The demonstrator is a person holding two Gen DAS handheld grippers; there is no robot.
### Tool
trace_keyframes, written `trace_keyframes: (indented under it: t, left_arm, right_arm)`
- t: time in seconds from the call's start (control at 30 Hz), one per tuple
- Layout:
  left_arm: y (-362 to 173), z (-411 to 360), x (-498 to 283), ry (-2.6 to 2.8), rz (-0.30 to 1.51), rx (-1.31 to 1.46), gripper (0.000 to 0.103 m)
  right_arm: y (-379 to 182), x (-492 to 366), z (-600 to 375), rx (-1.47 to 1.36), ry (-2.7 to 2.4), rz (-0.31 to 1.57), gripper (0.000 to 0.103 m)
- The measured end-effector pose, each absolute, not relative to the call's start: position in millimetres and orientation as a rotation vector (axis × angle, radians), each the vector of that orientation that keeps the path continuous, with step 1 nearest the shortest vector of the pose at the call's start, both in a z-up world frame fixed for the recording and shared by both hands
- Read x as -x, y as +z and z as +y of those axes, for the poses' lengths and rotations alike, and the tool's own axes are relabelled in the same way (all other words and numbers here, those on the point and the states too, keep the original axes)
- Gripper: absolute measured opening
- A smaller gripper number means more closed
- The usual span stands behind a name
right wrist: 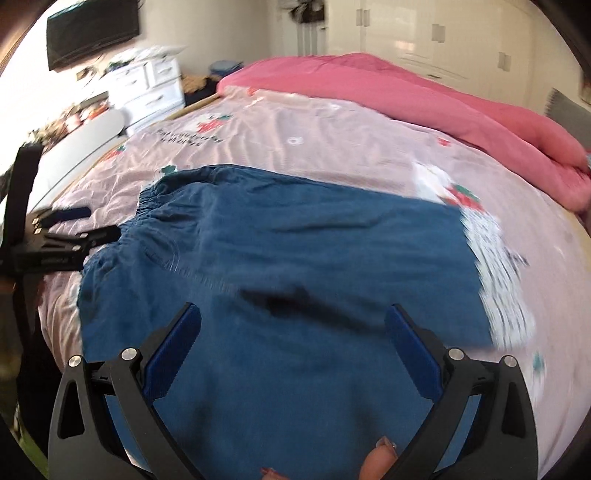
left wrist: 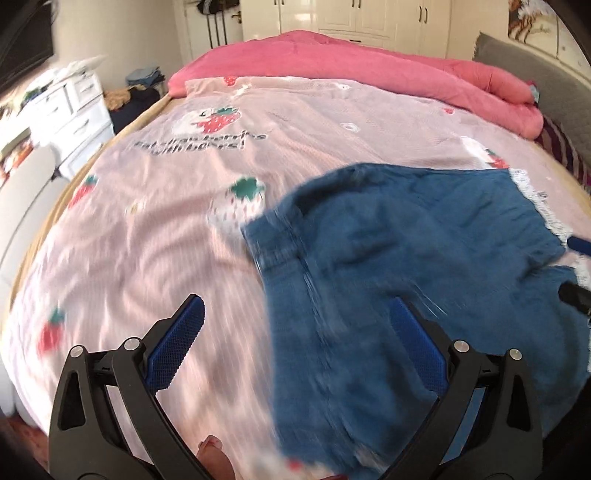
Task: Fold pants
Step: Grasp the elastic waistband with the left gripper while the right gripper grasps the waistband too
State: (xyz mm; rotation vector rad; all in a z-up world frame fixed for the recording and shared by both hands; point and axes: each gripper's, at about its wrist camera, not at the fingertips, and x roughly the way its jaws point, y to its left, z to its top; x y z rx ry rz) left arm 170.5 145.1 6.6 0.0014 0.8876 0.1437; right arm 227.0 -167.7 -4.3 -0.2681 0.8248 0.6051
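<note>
Blue denim pants (left wrist: 417,266) with a frayed white hem lie folded on the pink strawberry-print bed sheet (left wrist: 155,229). My left gripper (left wrist: 295,310) is open and empty, hovering over the pants' left edge near the waistband. In the right wrist view the pants (right wrist: 295,266) fill the middle, elastic waistband at the left, white fringe at the right. My right gripper (right wrist: 291,314) is open and empty above the pants. The left gripper (right wrist: 79,225) shows at the left edge of that view, by the waistband. The right gripper's fingertips (left wrist: 576,295) show at the right edge of the left wrist view.
A rolled pink quilt (left wrist: 369,66) lies across the far side of the bed. A white drawer chest (left wrist: 70,107) stands at the left. White wardrobes (left wrist: 369,18) line the back wall. A grey headboard (left wrist: 535,74) is at the right.
</note>
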Motion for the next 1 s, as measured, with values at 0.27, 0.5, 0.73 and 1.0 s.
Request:
trace_keyframes:
  t: [0.27, 0.5, 0.73, 1.0]
  left_arm:
    - [-8, 170, -237, 0.074, 0.935, -0.005, 0.095]
    - [-16, 175, -261, -0.013, 0.927, -0.008, 0.059]
    - [-25, 178, -269, -0.090, 0.928, 0.004, 0.036]
    - [-30, 182, -273, -0.132, 0.926, 0.001, 0.011]
  right_arm:
    - [-5, -317, -128, 0.338, 0.695, 0.863, 0.099]
    - [-20, -356, -89, 0.508, 0.736, 0.868, 0.099]
    - [-35, -379, -71, 0.551, 0.788, 0.908, 0.099]
    - [-42, -392, -46, 0.631, 0.859, 0.879, 0.080]
